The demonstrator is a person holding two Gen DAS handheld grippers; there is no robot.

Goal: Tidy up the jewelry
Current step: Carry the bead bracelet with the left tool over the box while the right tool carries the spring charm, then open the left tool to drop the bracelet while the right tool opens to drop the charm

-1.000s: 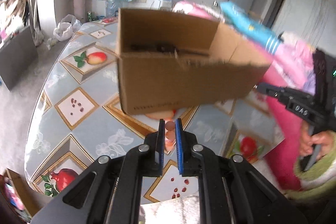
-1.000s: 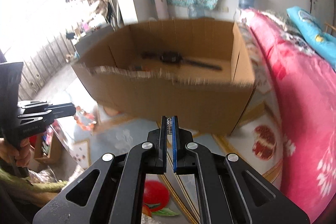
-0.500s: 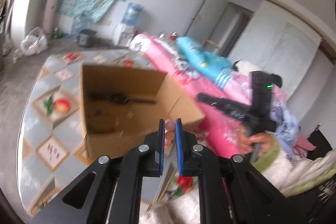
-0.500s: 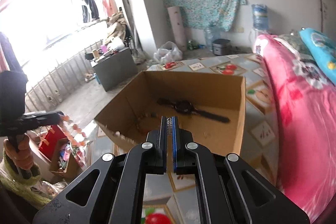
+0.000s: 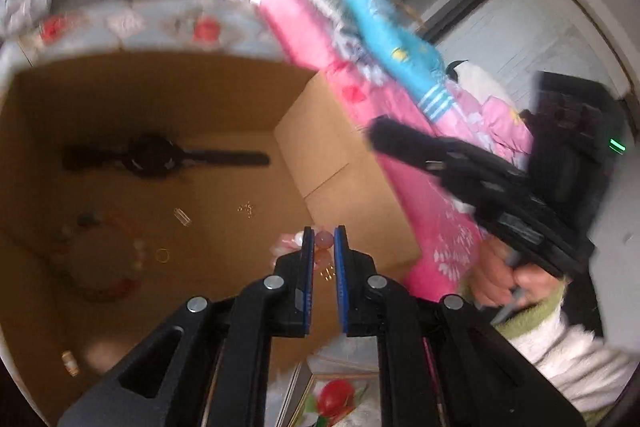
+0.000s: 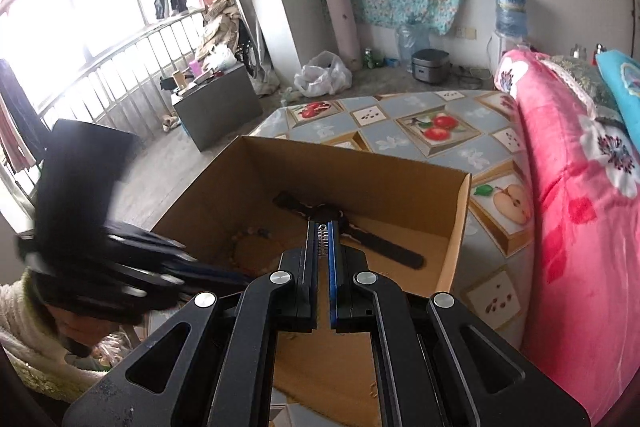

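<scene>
My left gripper (image 5: pixel 321 235) is shut on a string of pink and orange beads (image 5: pixel 325 259) and hangs over the open cardboard box (image 5: pixel 160 99), near its right wall. My right gripper (image 6: pixel 321 233) is shut on a small silvery piece (image 6: pixel 321 239) above the near side of the same box (image 6: pixel 360 179). A black watch (image 5: pixel 152 157) (image 6: pixel 384 247) lies flat on the box floor. Beside it lie a beaded necklace (image 5: pixel 100 267) (image 6: pixel 244 239) and a small gold ring (image 5: pixel 162 255). Each gripper shows blurred in the other's view, the right one (image 5: pixel 378 135) and the left one (image 6: pixel 236 275).
The box stands on a table with a fruit-patterned cloth (image 6: pixel 436 131). A pink flowered blanket (image 6: pixel 580 207) and a blue pillow (image 5: pixel 392 51) lie along the right. A hand in a fleecy sleeve (image 5: pixel 496 279) holds the right gripper. Floor clutter and a railing are at the far left.
Both grippers have risen and moved in over the box. The left one swung from in front of the box to looking down into it, still holding the beads.
</scene>
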